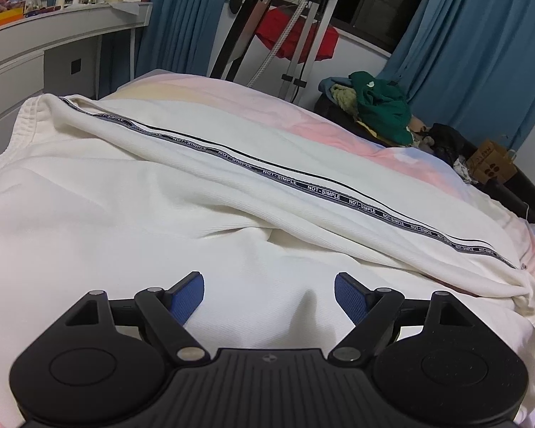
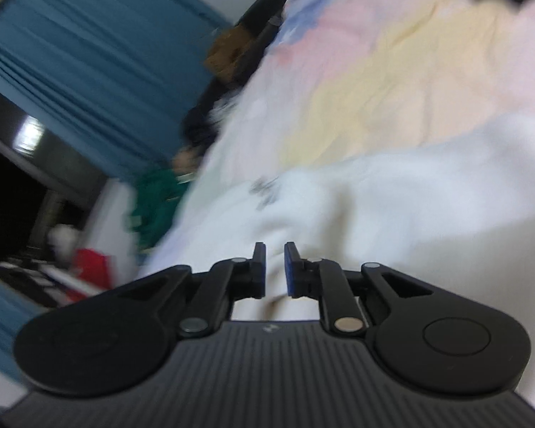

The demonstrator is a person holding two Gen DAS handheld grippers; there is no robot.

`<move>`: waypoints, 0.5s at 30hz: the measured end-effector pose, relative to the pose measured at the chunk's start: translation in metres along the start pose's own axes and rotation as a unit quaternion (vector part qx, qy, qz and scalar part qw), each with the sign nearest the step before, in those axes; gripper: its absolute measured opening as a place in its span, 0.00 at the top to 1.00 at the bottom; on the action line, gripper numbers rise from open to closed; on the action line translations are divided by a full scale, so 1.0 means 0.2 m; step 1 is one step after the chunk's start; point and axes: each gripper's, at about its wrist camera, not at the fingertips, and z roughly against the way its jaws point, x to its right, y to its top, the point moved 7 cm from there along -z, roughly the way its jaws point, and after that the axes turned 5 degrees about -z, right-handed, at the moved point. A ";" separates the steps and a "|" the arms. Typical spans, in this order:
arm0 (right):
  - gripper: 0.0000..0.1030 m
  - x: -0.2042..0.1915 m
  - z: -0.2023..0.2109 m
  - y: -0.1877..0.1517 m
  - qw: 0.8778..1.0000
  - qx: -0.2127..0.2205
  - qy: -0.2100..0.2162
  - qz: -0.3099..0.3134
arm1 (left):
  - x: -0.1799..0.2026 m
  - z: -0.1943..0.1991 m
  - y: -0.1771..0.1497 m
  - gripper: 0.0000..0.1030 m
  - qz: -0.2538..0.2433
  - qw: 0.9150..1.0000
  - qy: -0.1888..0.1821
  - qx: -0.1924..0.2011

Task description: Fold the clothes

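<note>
White trousers with a black "NOT-SIMPLE" side stripe lie spread on the bed, waistband at the far left. My left gripper is open and empty, just above the near white cloth. In the blurred right wrist view the white cloth fills the lower right. My right gripper has its jaws nearly together with a narrow gap, and a fold of the white cloth runs between the pads.
The bed has a pastel pink, yellow and blue cover. A pile of green and dark clothes sits past its far edge. A white dresser stands at the left, a drying rack with red cloth by blue curtains.
</note>
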 end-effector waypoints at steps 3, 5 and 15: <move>0.58 0.00 -0.06 -0.04 1.000 -0.022 0.002 -0.001 | 0.00 -0.01 -0.01 0.20 -0.003 1.000 0.006 -0.003; 0.58 0.00 -0.10 -0.05 0.999 -0.030 0.008 0.008 | 0.00 -0.02 -0.01 0.20 -0.001 1.000 0.005 -0.008; 0.59 0.04 -0.45 0.02 0.999 -0.036 -0.037 0.017 | 0.00 -0.06 -0.04 0.20 -0.005 1.000 0.005 -0.020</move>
